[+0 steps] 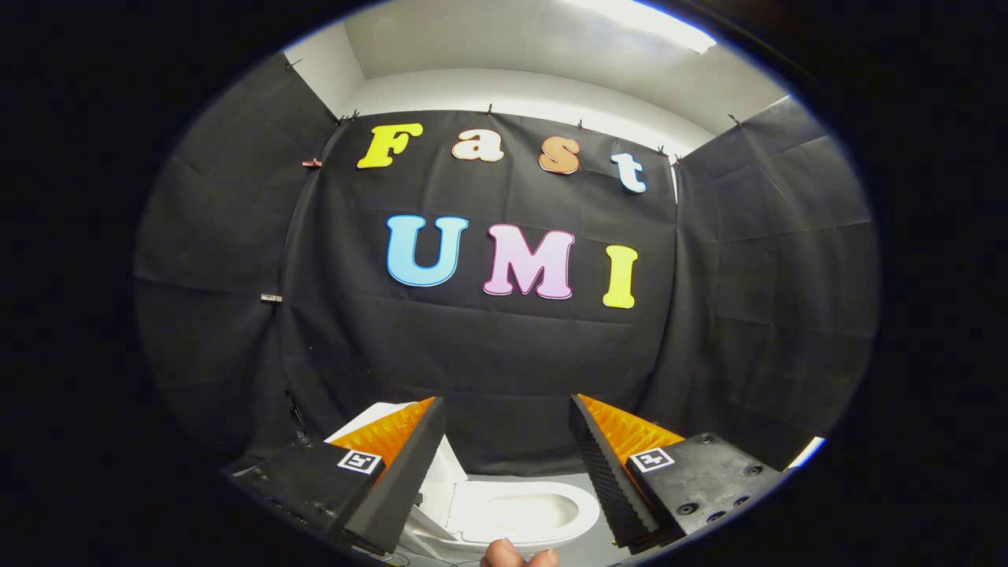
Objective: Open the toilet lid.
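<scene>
At the very bottom of the frame, in the middle, a small bit of a person's hand (pixel 520 555) peeks in. Most of it is cut off, so only a fingertip or two can be seen.

Just above it, the gripper (pixel 504 441) has its two fingers spread wide apart. Nothing is held between them and they touch nothing.

In the gap between the fingers, low in the frame, sits a small white toilet (pixel 524 512). Its seat ring and the bowl hole can be seen from above. The toilet lid (pixel 441 476) looks to be tipped up at the left side of the seat, but the left finger covers much of it, so it is hard to be sure how far up it stands. A white part pokes out above the left finger too, and it is not clear what it is.

The toilet stands on a pale grey floor (pixel 598 543), and only a thin strip of it shows.

Behind the toilet hangs black cloth (pixel 504 354) on the back and both sides. Small clips hold it up along the top. Higher still are a white wall (pixel 512 87) and a ceiling with a long bright lamp (pixel 646 16) at the upper right.
</scene>
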{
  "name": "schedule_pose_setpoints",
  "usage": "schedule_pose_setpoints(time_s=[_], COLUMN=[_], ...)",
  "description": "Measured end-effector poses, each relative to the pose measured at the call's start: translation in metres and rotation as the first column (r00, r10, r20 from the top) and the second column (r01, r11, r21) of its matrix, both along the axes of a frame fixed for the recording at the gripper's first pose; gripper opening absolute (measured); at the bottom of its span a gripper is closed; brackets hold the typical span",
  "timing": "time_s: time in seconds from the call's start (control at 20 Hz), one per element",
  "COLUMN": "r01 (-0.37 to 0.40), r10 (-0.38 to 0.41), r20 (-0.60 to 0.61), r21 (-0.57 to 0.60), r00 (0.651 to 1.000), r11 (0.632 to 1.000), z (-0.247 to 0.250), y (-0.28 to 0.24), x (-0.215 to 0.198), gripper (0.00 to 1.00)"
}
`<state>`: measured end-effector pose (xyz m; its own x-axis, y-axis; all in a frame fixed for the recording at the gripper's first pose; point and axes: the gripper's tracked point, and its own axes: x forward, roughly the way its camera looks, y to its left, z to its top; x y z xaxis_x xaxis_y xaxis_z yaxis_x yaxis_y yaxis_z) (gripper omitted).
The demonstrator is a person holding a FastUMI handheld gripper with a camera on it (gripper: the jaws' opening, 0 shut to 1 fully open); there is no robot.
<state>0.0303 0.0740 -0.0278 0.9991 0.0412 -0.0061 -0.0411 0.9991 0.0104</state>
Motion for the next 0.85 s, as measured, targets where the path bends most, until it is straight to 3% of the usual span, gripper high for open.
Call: schedule_pose_setpoints(time_s=[0.85], r01=[0.041], r10=[-0.041], r20=[-0.013], r21=[-0.002], r00=[0.999], r11=[0.999], z=[-0.002], y=[-0.018], x=[0.000], gripper=[0.98])
